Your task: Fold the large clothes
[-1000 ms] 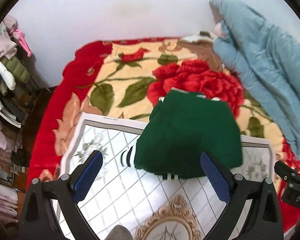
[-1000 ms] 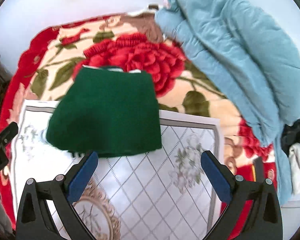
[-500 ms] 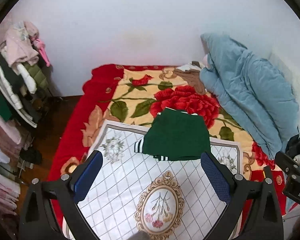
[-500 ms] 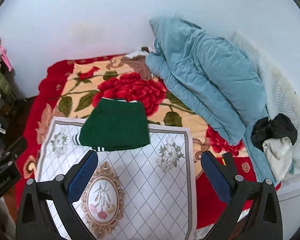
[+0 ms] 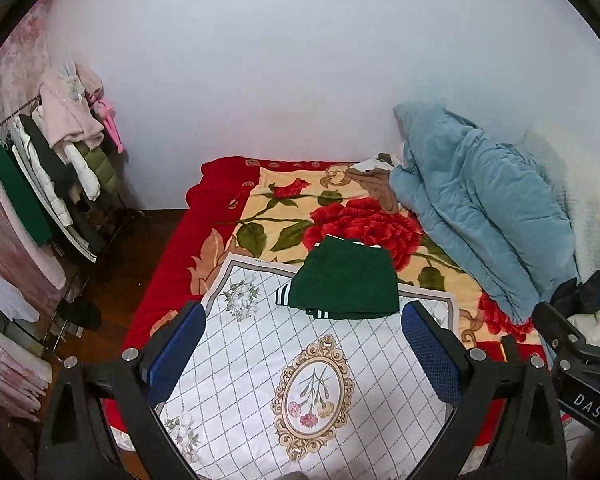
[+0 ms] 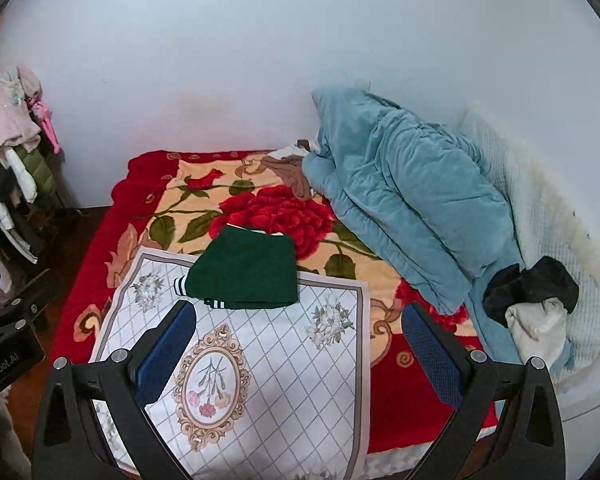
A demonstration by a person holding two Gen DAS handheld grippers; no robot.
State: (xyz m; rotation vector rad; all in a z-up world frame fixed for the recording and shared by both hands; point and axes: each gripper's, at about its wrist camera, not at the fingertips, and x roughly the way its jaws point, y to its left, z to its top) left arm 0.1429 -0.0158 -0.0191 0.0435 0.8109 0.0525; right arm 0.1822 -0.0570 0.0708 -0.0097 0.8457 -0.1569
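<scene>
A folded dark green garment with white-striped cuffs lies on the bed, half on a white diamond-patterned mat and half on the red rose blanket. It also shows in the right wrist view as the green garment on the mat. My left gripper is open, held well back from the garment, nothing between its blue pads. My right gripper is open too, empty, and just as far from the cloth.
A bunched light blue quilt lies along the bed's right side by the wall. Black and white clothes sit on a pale bedspread at the right. A rack of hanging clothes stands left of the bed over dark wooden floor.
Both grippers have pulled far back and up from the folded green garment, which now looks small on the bed. The garment stays put. Both jaws remain open.
</scene>
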